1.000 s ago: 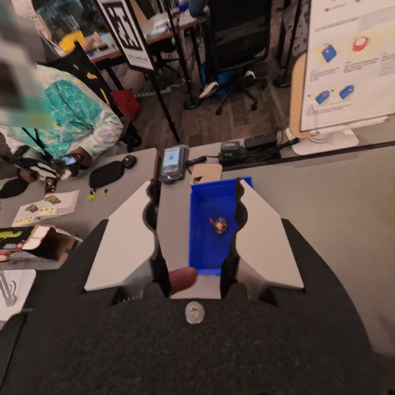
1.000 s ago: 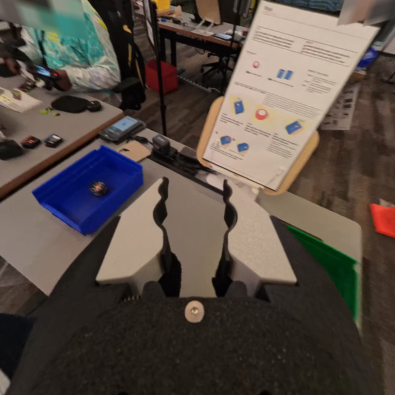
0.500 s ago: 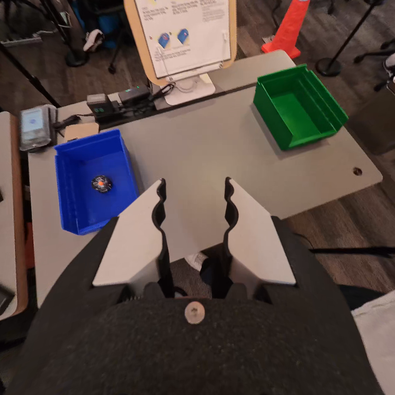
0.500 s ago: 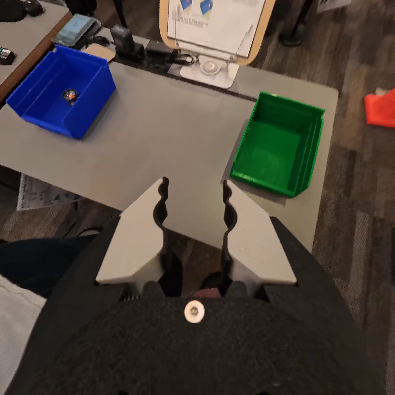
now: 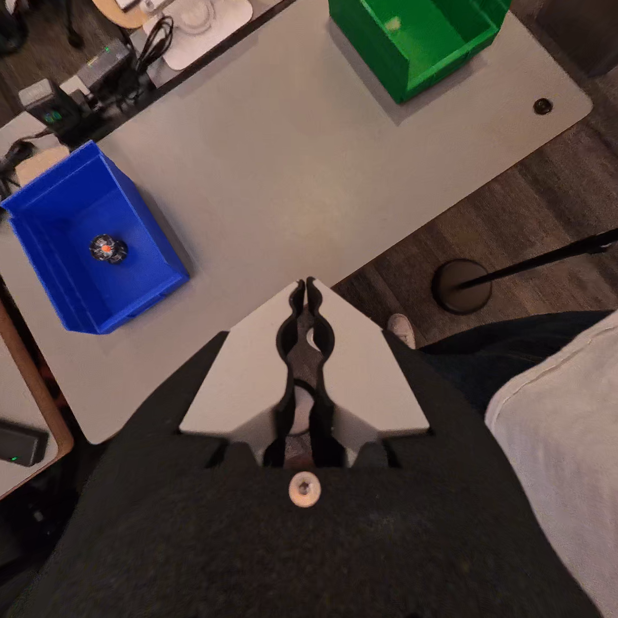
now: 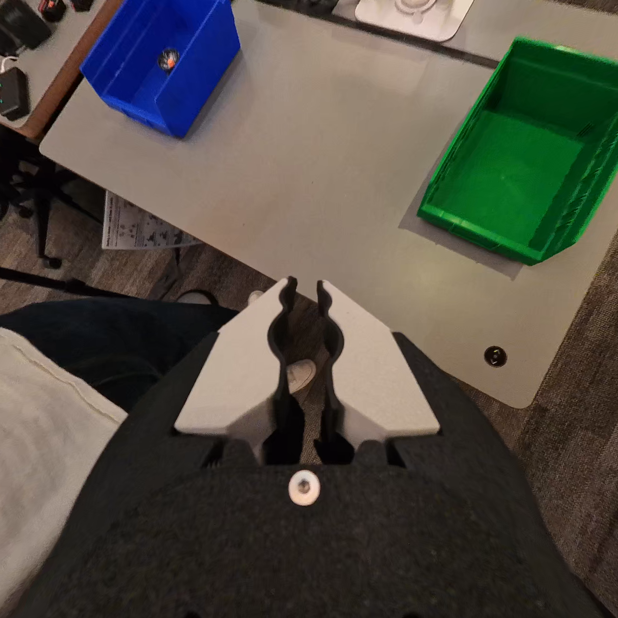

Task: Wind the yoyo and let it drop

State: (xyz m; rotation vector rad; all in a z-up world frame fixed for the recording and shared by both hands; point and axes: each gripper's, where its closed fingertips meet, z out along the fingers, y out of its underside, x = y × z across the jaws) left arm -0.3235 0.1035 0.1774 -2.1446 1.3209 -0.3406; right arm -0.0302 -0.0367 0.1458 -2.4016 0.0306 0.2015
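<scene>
The yoyo [image 5: 106, 248] is small, dark and round with an orange centre. It lies inside the blue bin [image 5: 60, 287] at the table's left; it also shows in the right wrist view [image 6: 168, 59] in the blue bin [image 6: 187, 100]. My left gripper [image 5: 303, 283] is shut and empty, held high above the table's front edge, well right of the bin. My right gripper [image 6: 303, 284] is nearly closed with a narrow gap, empty, above the front edge between the two bins.
An empty green bin [image 5: 401, 63] [image 6: 475, 214] stands at the table's right. A stand base [image 5: 187, 43] and chargers with cables [image 5: 77, 100] sit at the back. A round floor stand base [image 5: 461, 286] and the person's legs are below the front edge. There is about 35 centimetres between the tips of the two grippers.
Both grippers rose and tilted down over the table. The left gripper closed fully; the right one narrowed to a small gap.
</scene>
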